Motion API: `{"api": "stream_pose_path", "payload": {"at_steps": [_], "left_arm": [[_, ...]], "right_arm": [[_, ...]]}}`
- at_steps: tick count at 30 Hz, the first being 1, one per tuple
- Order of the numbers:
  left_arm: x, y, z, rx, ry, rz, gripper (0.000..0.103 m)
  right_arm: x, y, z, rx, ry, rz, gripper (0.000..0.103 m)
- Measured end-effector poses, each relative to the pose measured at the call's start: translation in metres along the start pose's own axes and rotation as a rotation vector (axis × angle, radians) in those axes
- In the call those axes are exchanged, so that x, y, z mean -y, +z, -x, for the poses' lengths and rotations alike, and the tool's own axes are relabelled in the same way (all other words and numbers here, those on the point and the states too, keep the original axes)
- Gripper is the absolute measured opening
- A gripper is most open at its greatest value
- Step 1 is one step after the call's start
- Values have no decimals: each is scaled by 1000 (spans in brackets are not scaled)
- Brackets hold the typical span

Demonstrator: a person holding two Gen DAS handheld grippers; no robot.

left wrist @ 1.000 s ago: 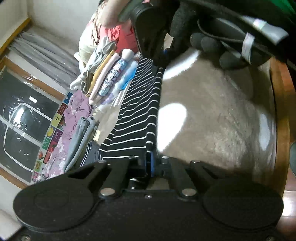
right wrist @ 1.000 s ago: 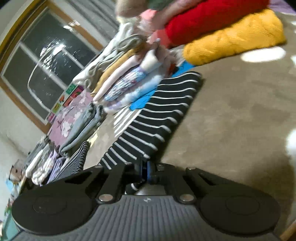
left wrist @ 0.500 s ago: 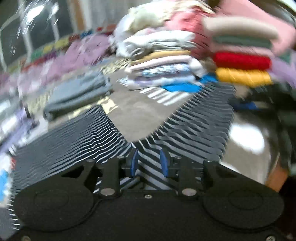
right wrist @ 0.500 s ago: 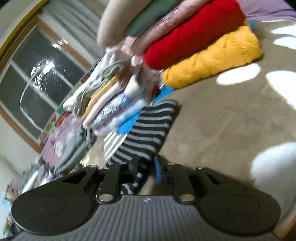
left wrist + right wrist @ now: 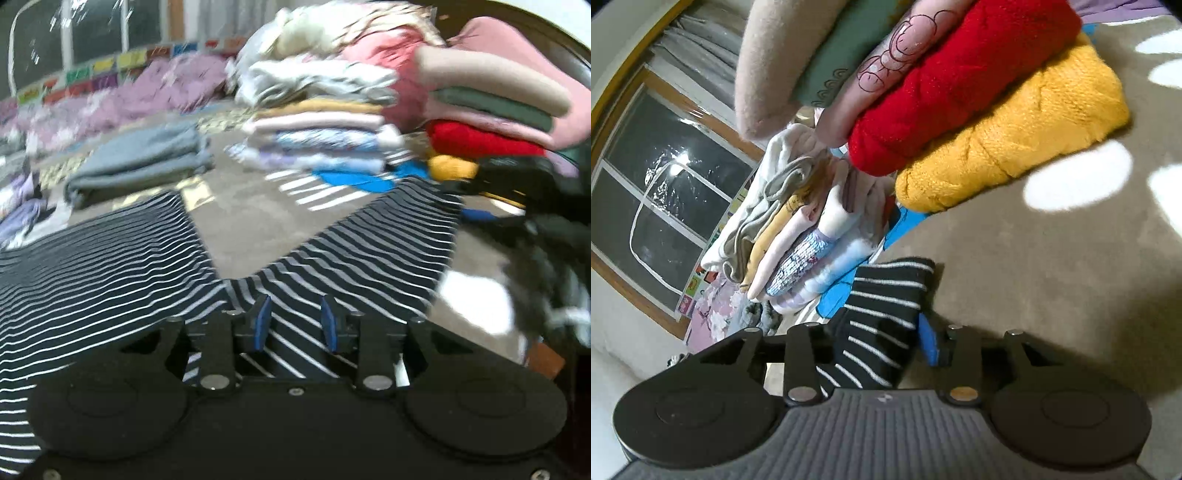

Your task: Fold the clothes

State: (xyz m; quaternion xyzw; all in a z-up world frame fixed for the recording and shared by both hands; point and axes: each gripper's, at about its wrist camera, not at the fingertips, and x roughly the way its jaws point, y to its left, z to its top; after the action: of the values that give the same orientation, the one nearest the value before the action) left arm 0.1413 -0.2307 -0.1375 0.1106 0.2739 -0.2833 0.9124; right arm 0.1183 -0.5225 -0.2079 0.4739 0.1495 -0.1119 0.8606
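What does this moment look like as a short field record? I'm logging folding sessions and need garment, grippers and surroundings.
garment: black striped garment, spread on the grey carpet
left gripper: open, above the striped fabric
right gripper: open, a fold of the striped fabric between its fingers
nearest stack: yellow sweater under red sweater, more folded clothes on top
other stacks: pastel folded pile; folded grey garment
image quality: left wrist view blurred

This is a home, likely a bedroom or living room. Ahead of the tongs, folded clothes (image 5: 317, 144) stack on a beige carpet (image 5: 1052, 266), with knit sweaters (image 5: 979, 110) piled beside them. Beyond, to the left, a wood-framed window (image 5: 661, 192) with grey curtains (image 5: 701, 48) and a lilac floral blanket (image 5: 122, 99).
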Motion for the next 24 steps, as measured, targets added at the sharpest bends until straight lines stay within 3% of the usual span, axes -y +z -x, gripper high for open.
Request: {"api": "stream_pose_path", "payload": {"at_steps": [2, 4, 6, 8, 10, 11, 12, 17, 20, 22, 24], "left_arm": [[12, -9, 3, 3, -14, -22, 28], [25, -19, -6, -58, -23, -66, 28], [37, -29, -6, -38, 14, -124, 28], [45, -30, 3, -9, 11, -151, 28], [44, -35, 13, 19, 11, -135, 34], [42, -38, 18, 31, 15, -122, 48], [41, -41, 22, 42, 19, -108, 54], [20, -53, 43, 22, -14, -21, 54], [6, -53, 66, 72, 2, 17, 54], [-4, -58, 72, 79, 19, 48, 58], [-17, -66, 61, 13, 19, 76, 71]], "right_arm": [[6, 5, -3, 12, 7, -46, 39], [10, 7, -5, 22, 13, -78, 37], [12, 9, -8, 30, 18, -93, 35], [13, 8, -12, 32, 23, -82, 17], [18, 8, -14, 32, 15, -98, 7], [20, 8, -15, 32, 11, -106, 6], [19, 9, -14, 33, 4, -97, 6], [21, 11, -12, 37, 3, -100, 8], [23, 11, -7, 45, 17, -106, 12], [22, 10, -2, 52, 19, -97, 17], [21, 10, 3, 60, 21, -80, 24]]}}
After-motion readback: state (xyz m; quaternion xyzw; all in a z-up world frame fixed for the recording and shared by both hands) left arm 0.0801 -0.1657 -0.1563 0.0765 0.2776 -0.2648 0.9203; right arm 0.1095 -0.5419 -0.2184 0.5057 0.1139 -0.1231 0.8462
